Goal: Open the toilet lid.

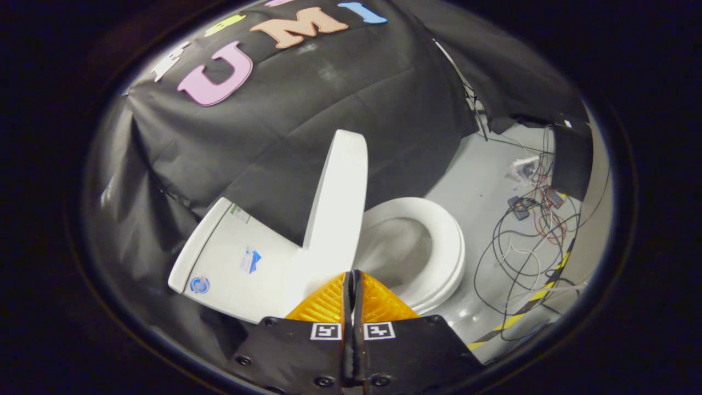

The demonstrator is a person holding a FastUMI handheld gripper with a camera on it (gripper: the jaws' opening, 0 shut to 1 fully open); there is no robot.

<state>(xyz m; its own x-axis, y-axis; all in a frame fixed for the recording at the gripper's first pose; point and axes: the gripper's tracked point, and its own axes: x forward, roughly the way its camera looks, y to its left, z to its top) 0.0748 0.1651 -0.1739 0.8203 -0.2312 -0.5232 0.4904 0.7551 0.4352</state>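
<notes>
With the gripper [352,280] fingers pressed together and nothing between them, the raised toilet lid [339,203] stands just ahead as an upright barrier beside the tank [236,258], while the uncovered seat [447,247] and bowl lie open beyond, bordered by loose cables [526,241] across the floor [477,175].

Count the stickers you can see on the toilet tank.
3 on the tank: one near its top edge by the cloth wall, one mid-face beside the raised lid, one round at the corner farthest from the closed gripper. Other faces are hidden.
</notes>
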